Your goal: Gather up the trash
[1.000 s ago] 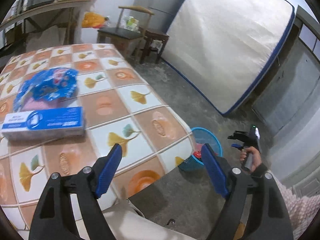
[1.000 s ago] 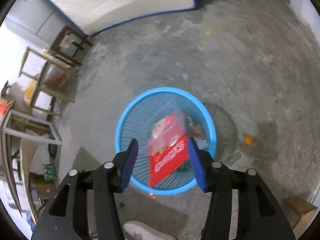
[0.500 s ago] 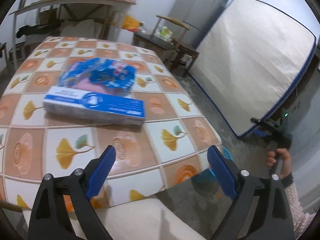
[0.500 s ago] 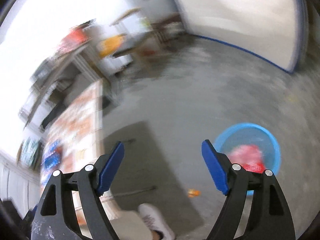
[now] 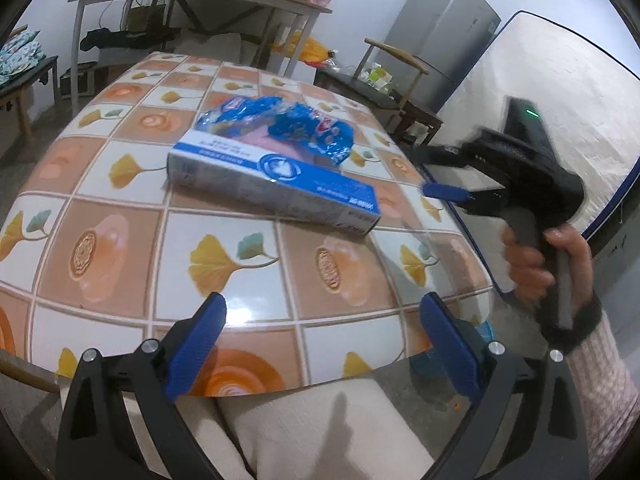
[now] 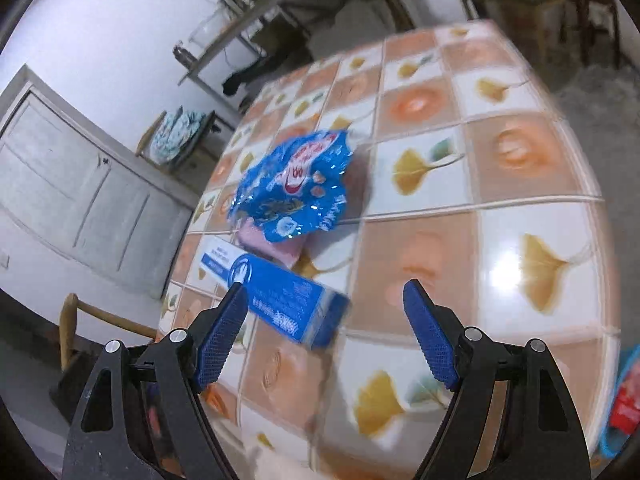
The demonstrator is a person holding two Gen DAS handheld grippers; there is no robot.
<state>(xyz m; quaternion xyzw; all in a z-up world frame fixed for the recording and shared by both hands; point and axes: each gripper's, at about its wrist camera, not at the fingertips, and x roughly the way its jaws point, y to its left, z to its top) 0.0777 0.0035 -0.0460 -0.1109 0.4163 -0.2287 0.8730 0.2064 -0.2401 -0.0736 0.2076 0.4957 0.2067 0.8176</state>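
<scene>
- Tabletop (image 5: 240,272) with a tiled cloth of orange squares and ginkgo leaves; it fills most of both views.
- Mattress (image 5: 560,92) leaning upright against the wall, beyond the tabletop's far right corner.
- Blue-and-white box (image 5: 276,184) lying flat near the middle of the tabletop, long side slanted across the tiles.
- Blue crinkled wrapper (image 5: 296,128) just behind the box, touching it, resting on something pink; what the pink thing is cannot be told.
- Blue basket (image 6: 624,400), only a sliver at the right wrist view's edge, low beside the tabletop, red trash inside.
- Left claw (image 5: 324,348) spread wide, empty, at the near tabletop edge.
- Right claw (image 6: 326,334) spread wide, empty, over the tabletop; the box's near end lies between its fingers in view, view blurred.
</scene>
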